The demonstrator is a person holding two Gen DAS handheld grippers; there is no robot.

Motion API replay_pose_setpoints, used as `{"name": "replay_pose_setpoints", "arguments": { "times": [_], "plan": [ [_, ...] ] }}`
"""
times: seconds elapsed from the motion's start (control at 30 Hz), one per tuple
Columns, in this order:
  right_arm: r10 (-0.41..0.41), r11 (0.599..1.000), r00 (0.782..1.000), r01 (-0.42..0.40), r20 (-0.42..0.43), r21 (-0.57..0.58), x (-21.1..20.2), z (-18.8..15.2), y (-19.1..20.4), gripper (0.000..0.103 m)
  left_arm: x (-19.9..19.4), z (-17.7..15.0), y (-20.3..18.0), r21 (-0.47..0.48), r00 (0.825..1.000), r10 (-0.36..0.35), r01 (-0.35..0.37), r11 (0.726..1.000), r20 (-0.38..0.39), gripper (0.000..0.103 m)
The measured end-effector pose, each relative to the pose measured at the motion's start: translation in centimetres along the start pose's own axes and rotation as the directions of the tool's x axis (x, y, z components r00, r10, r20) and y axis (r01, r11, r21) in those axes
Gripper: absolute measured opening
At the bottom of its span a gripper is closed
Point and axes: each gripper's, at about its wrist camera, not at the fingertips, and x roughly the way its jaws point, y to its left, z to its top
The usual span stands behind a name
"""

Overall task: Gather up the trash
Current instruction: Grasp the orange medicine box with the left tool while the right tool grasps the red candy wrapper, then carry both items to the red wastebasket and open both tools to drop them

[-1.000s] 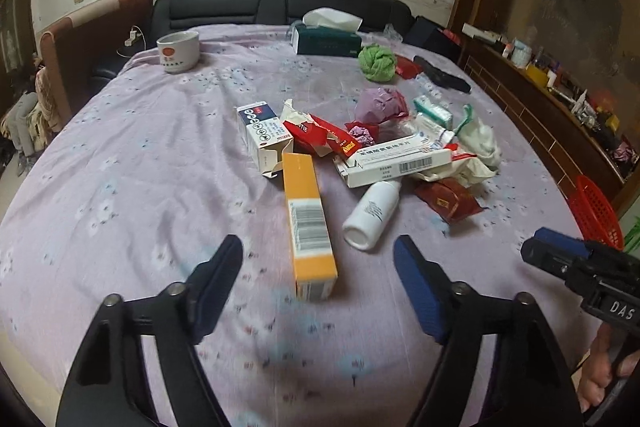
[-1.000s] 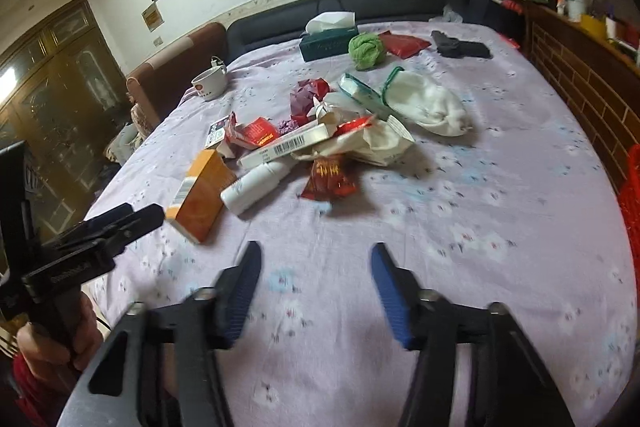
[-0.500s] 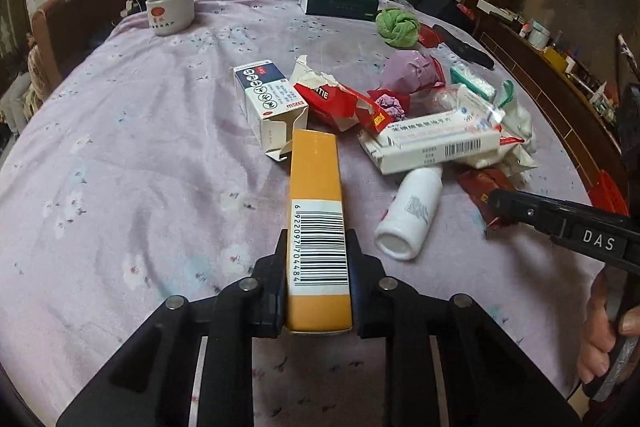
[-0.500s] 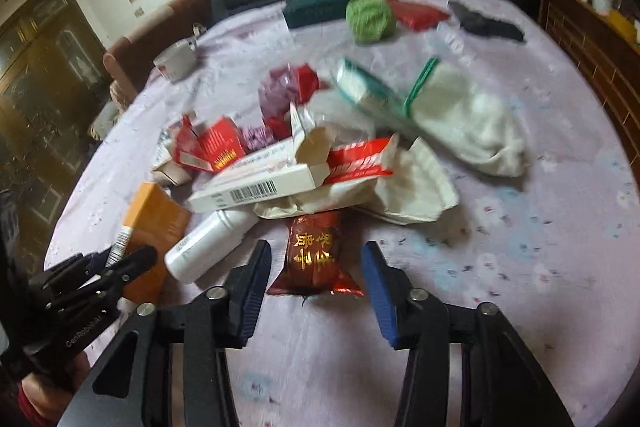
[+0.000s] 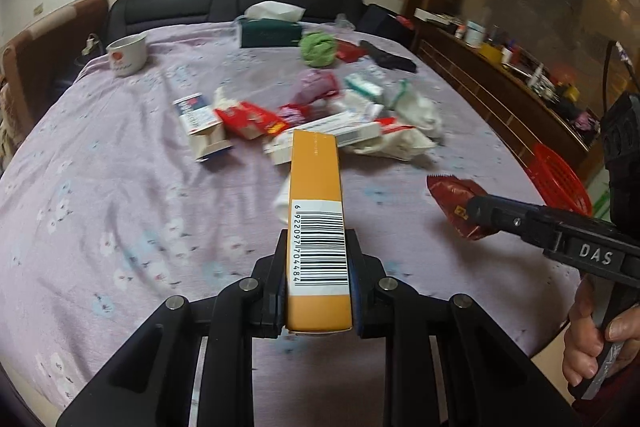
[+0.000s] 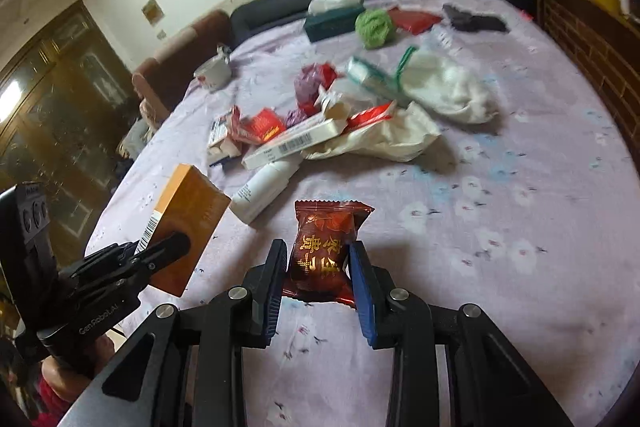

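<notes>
A long orange cardboard box [image 5: 316,195] with a white barcode label on its upper face sits clamped between the jaws of the left gripper [image 5: 319,267], gripped at its near end. Its long axis runs straight forward from the jaws, the far end pointing at the litter heap ahead and raised off the lilac flowered tablecloth [image 5: 120,211].

The right gripper [image 6: 319,273] pinches a dark red foil snack packet [image 6: 325,247] with gold characters; the packet stands between the jaws with its crimped top edge pointing forward and up, clear of the cloth.

Just beyond both pairs of jaws lies a white plastic bottle [image 6: 264,191] on its side, then a long white carton with a barcode [image 6: 296,143], red wrappers, crumpled white paper [image 6: 380,141] and a blue-and-white open box [image 5: 200,129]. Farther ahead are a green ball of cloth [image 5: 318,49], a dark green tissue box [image 5: 270,31] and a white cup [image 5: 126,55]. To the right of the left jaws, off the table edge, a red plastic basket [image 5: 560,183] shows.
</notes>
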Motion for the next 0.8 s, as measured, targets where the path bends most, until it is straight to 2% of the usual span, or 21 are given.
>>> {"name": "replay_pose_setpoints", "arguments": {
  "times": [0.27, 0.43, 0.53, 0.67, 0.8],
  "plan": [
    [0.009, 0.996, 0.995, -0.018, 0.097, 0.084, -4.4, -0.5, -2.6, 0.034, 0.1, 1.0, -4.7, 0.085, 0.999, -0.043, 0.043, 0.995, 0.001, 0.022],
    [-0.028, 0.991, 0.984, 0.004, 0.177, 0.134, -8.0, -0.6, -5.2, 0.034, 0.2, 2.3, -9.3, 0.176, 0.995, -0.1, 0.099, 0.979, -0.003, 0.022],
    [-0.071, 0.983, 0.973, 0.031, 0.22, 0.183, -10.2, -0.6, -7.7, 0.034, 0.6, 3.4, -12.9, 0.23, 0.987, -0.16, 0.16, 0.96, -0.019, 0.022],
    [-0.139, 0.96, 0.954, 0.064, 0.267, 0.272, -13.6, -0.9, -12.0, 0.034, 1.8, 5.0, -18.2, 0.286, 0.965, -0.254, 0.262, 0.922, -0.065, 0.022],
    [-0.243, 0.921, 0.916, 0.114, 0.32, 0.371, -17.9, -1.5, -17.2, 0.034, 3.2, 6.1, -24.2, 0.348, 0.946, -0.311, 0.324, 0.88, -0.093, 0.023]
  ]
}}
